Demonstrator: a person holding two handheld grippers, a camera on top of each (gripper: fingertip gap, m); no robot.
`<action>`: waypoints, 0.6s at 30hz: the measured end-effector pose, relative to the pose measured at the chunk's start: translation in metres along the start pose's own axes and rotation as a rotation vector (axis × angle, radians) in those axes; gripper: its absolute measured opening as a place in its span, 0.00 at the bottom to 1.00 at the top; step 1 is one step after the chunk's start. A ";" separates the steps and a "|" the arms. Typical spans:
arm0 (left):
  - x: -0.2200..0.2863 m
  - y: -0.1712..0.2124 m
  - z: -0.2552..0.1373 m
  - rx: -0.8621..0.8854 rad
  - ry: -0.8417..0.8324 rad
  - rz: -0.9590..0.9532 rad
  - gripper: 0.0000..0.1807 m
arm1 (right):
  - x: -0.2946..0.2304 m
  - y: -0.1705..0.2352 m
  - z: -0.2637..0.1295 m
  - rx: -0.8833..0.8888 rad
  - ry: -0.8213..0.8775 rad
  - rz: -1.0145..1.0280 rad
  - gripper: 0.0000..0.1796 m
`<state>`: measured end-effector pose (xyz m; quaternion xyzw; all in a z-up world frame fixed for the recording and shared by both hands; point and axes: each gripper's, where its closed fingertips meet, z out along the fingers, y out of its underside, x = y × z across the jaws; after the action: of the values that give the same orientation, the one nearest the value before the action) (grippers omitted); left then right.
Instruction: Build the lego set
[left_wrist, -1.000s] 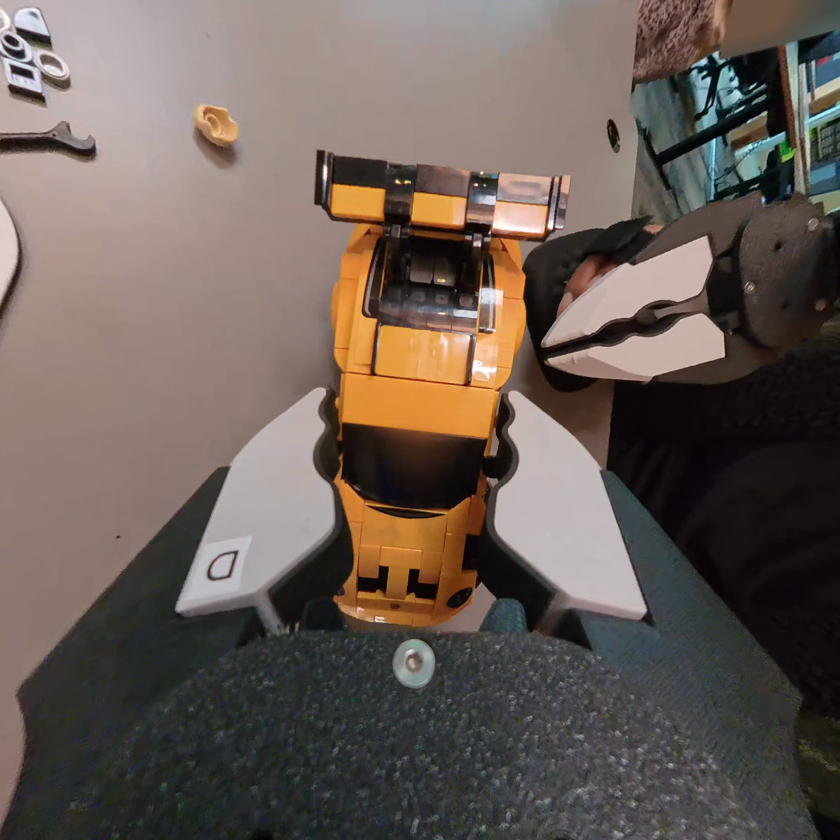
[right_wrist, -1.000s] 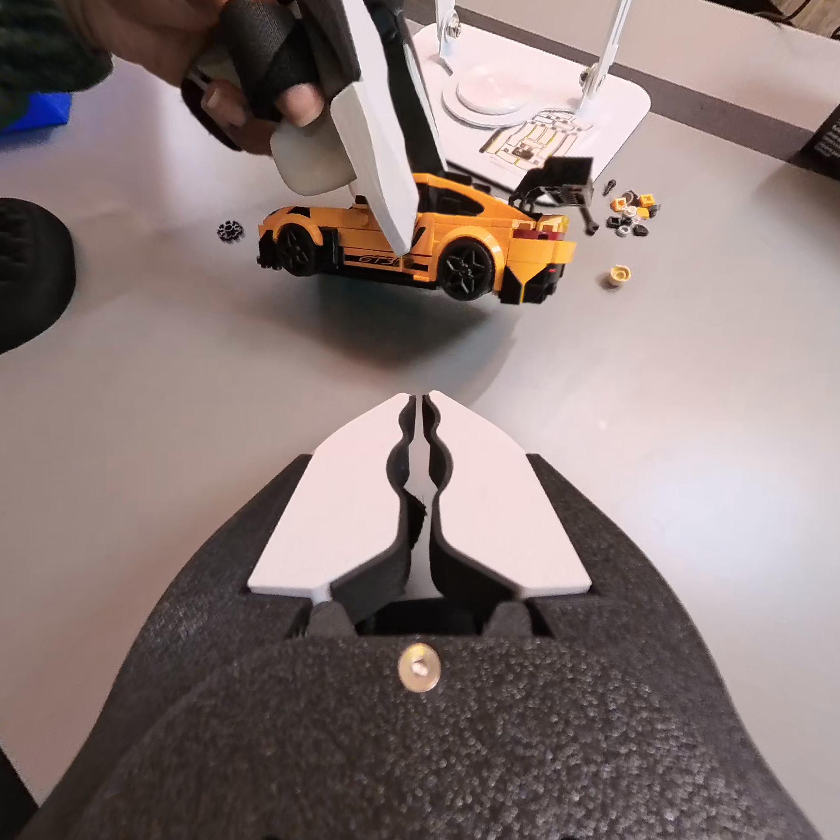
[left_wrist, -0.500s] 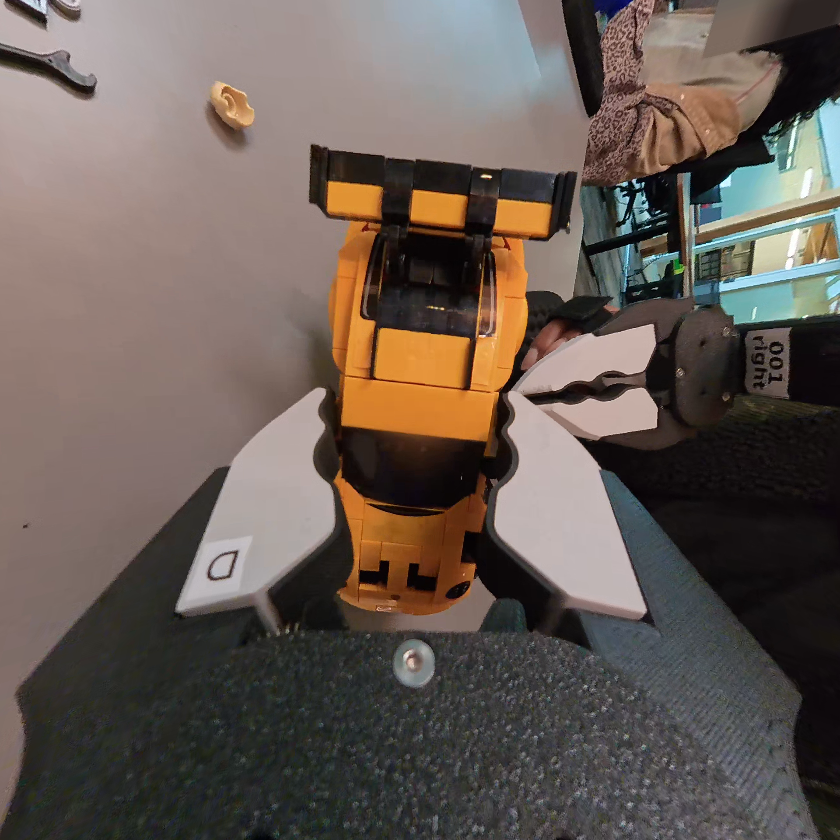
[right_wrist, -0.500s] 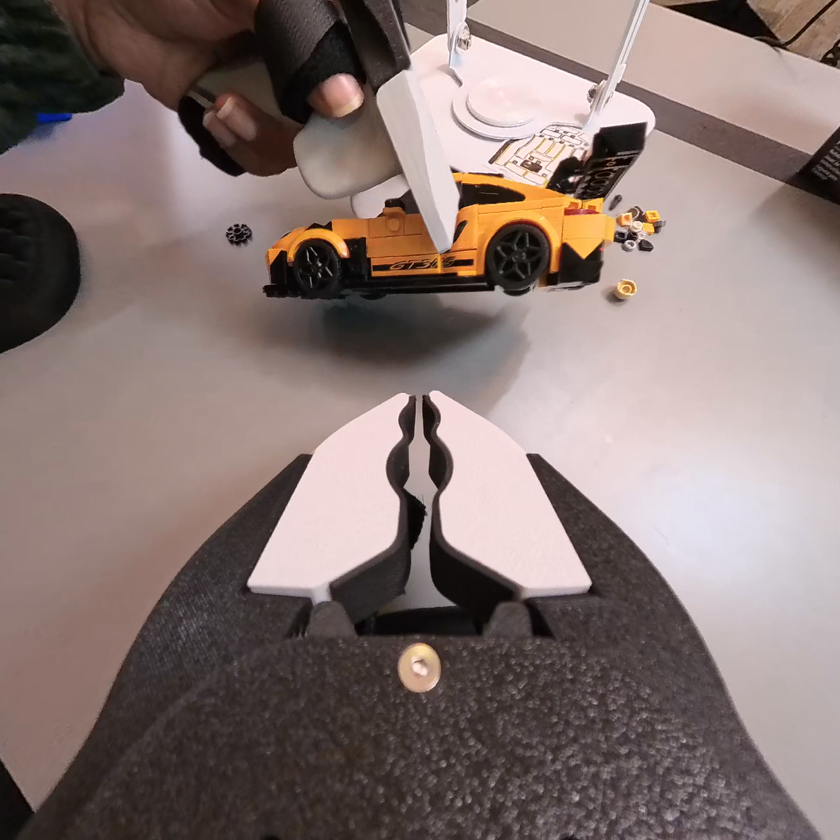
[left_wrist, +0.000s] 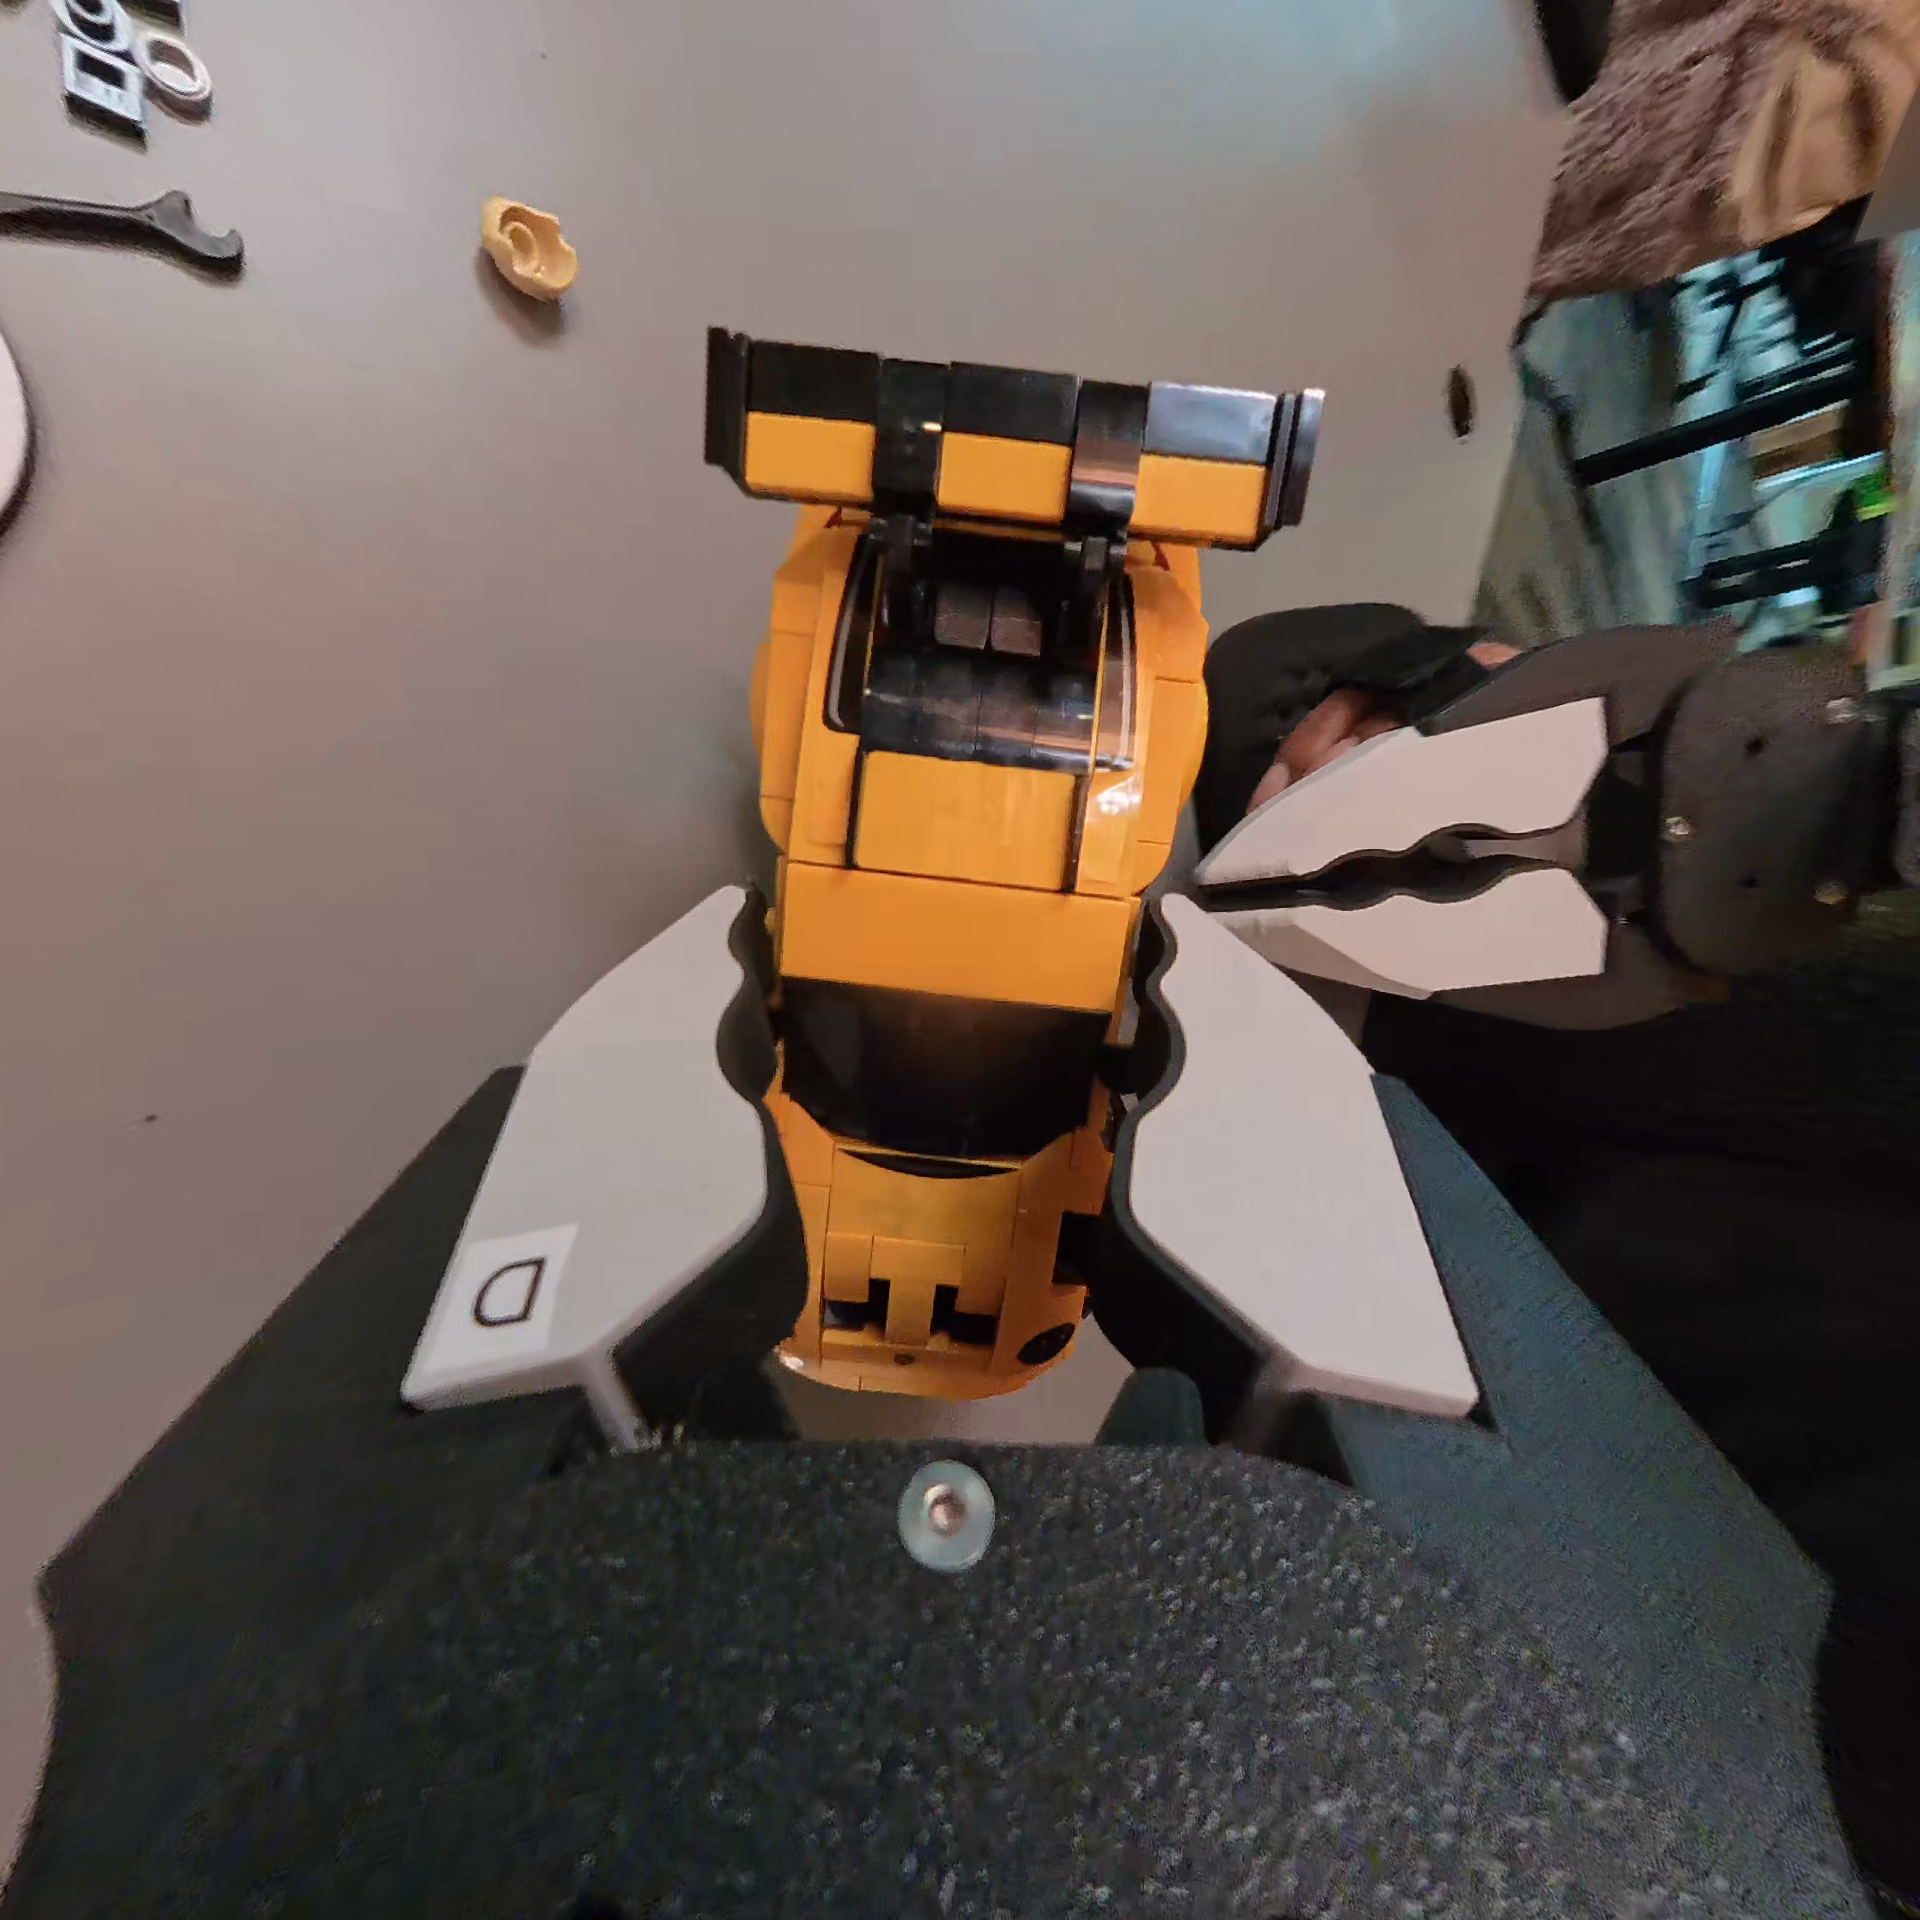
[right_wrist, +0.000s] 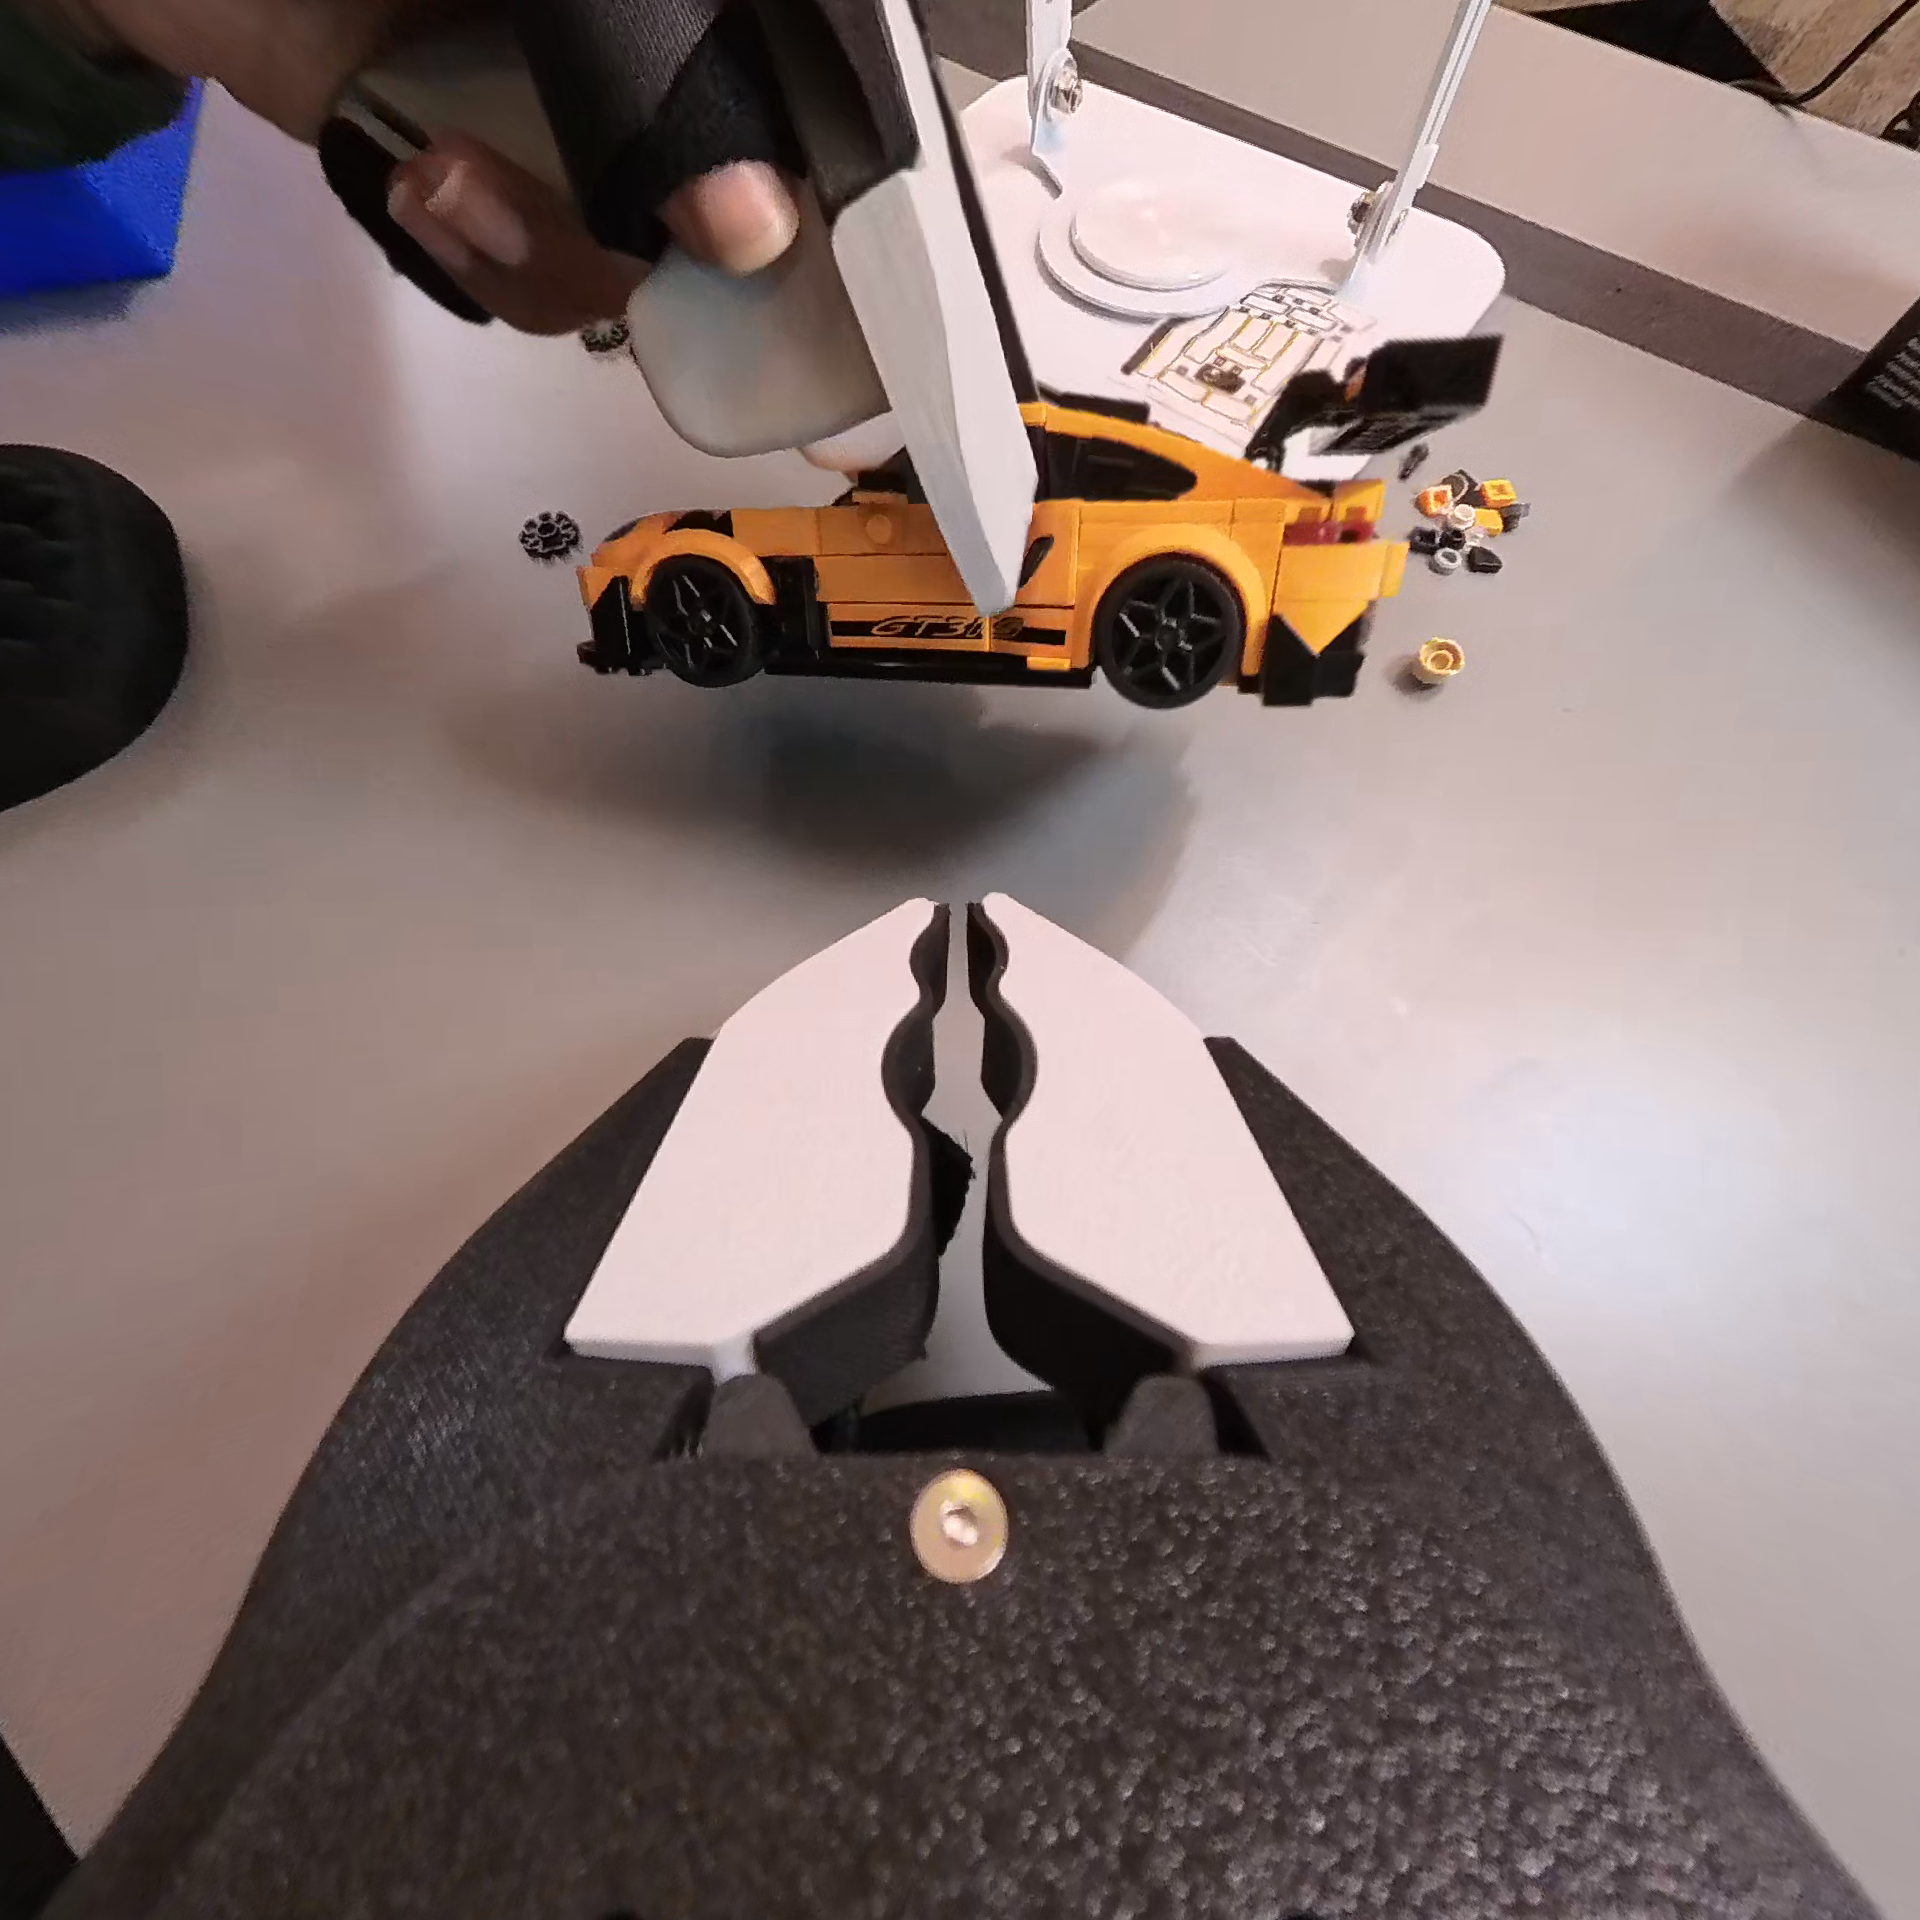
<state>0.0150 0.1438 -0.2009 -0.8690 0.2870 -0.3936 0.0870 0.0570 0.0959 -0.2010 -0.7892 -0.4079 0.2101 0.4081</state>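
Observation:
An orange and black lego car (left_wrist: 951, 727) with a black and orange rear wing is held in the air above the grey table (right_wrist: 1455, 987). My left gripper (left_wrist: 951, 904) is shut on the car's cabin, nose toward the camera. In the right wrist view the car (right_wrist: 1143, 540) shows side-on, with a left finger (right_wrist: 956, 416) across its door. My right gripper (right_wrist: 958, 909) is shut and empty, pointing at the car's side from a short distance. In the left wrist view its tips (left_wrist: 1210, 883) sit close beside the car.
Several small loose pieces (right_wrist: 1465, 520) and a tan round piece (right_wrist: 1441, 660) lie behind the car's tail. A black gear piece (right_wrist: 548, 535), a white stand base (right_wrist: 1434, 270) with a sheet, a blue bin (right_wrist: 83, 218) and a black tool (left_wrist: 125, 223) are on the table. My left gripper's tips are some 12 centimeters from the tan round piece (right_wrist: 1441, 660). The left camera catches it too, in the left wrist view (left_wrist: 548, 255).
The left gripper has rocked the held car, tail down, then up, then nearly level. The right gripper stays shut, and its tips have come closer to the car's side.

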 end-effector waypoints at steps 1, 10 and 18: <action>-0.002 0.001 0.000 -0.014 -0.041 0.021 0.37 | 0.000 0.000 0.000 0.000 -0.001 -0.001 0.02; -0.044 0.011 0.004 -0.178 -0.537 0.373 0.37 | 0.001 0.003 -0.001 0.000 -0.002 -0.001 0.02; -0.039 -0.011 0.035 -0.179 -0.568 0.511 0.37 | 0.003 0.003 -0.008 0.008 -0.002 0.006 0.02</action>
<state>0.0255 0.1724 -0.2449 -0.8481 0.4916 -0.0766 0.1821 0.0654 0.0937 -0.1991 -0.7885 -0.4051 0.2136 0.4105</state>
